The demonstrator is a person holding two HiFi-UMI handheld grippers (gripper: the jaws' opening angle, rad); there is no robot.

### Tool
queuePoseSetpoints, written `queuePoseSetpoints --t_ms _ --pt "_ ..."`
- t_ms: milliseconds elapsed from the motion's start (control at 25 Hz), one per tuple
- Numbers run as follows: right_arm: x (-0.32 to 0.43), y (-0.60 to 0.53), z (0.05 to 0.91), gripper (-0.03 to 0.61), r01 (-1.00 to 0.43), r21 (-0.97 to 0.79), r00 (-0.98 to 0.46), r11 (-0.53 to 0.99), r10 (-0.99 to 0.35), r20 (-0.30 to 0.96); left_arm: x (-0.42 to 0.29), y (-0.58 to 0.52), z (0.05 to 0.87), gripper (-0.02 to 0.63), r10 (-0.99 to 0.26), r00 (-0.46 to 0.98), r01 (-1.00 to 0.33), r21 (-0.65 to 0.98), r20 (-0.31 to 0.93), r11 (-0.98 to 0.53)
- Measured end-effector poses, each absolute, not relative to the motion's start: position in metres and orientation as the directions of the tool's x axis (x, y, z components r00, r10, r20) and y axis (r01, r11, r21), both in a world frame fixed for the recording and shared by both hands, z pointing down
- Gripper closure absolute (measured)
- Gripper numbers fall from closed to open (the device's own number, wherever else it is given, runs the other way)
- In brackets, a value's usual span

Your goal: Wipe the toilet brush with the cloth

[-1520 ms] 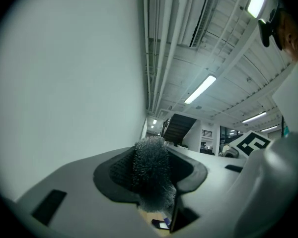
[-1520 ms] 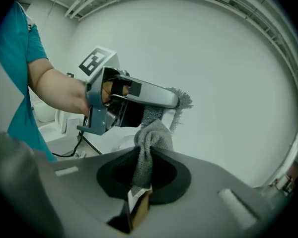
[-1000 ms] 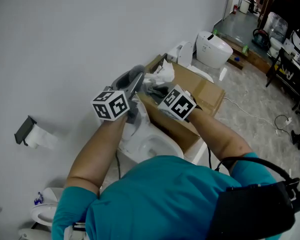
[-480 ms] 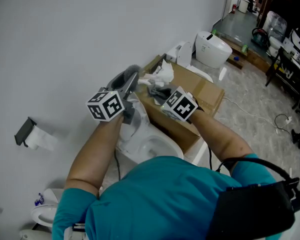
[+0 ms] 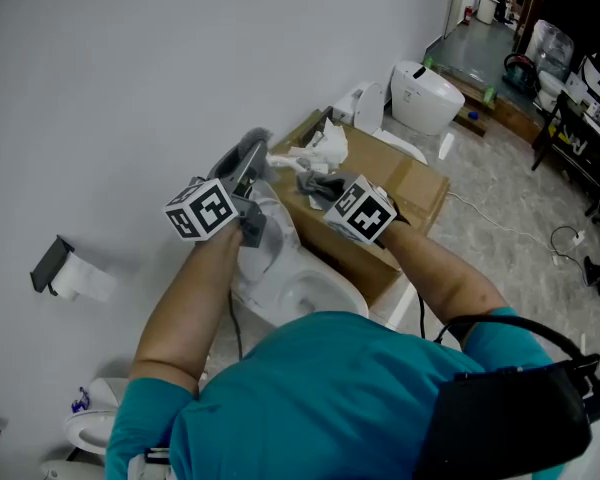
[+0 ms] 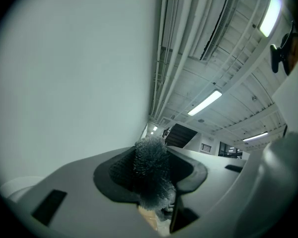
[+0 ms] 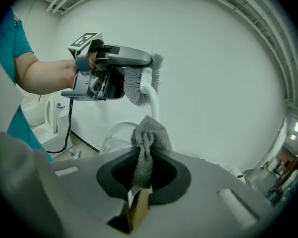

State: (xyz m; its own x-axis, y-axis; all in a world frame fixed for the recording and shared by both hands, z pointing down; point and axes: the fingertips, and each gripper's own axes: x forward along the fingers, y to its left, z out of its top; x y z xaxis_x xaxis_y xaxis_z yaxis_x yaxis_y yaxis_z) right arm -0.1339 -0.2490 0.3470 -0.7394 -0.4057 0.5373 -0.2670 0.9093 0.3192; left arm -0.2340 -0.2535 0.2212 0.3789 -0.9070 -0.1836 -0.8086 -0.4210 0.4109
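Observation:
My left gripper (image 5: pixel 252 150) is shut on the toilet brush (image 7: pixel 140 81), its jaws clamped across the grey bristle head, with the white handle (image 7: pixel 153 104) hanging down. In the left gripper view the bristles (image 6: pixel 150 165) fill the gap between the jaws. A bunched grey cloth (image 7: pixel 148 135) is pinched in my right gripper (image 7: pixel 144 178) and stands up just below the brush head, close to the handle. From the head view, the cloth (image 5: pixel 315 181) sits just right of the left jaws. Whether cloth and handle touch I cannot tell.
A white toilet bowl (image 5: pixel 302 290) lies under both grippers. A cardboard box (image 5: pixel 405 183) with crumpled white wrapping (image 5: pixel 327 146) stands behind it. A second toilet (image 5: pixel 427 93) is farther right. The white wall with a paper holder (image 5: pixel 58 263) runs along the left.
My left gripper has shifted a little left toward the wall and rolled, taking the brush with it. The right gripper with the cloth has sunk slightly.

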Motion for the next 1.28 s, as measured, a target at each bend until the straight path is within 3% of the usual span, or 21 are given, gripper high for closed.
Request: queuePoseSetpoints --t_ms 1280 --pt "-0.101 -0.271 0.369 0.557 -0.34 0.316 -0.685 0.886 -0.464 0.562 -0.254 -0.247 0.209 0.453 -0.903 0.364 -0.78 0.455 -0.229 -0.43"
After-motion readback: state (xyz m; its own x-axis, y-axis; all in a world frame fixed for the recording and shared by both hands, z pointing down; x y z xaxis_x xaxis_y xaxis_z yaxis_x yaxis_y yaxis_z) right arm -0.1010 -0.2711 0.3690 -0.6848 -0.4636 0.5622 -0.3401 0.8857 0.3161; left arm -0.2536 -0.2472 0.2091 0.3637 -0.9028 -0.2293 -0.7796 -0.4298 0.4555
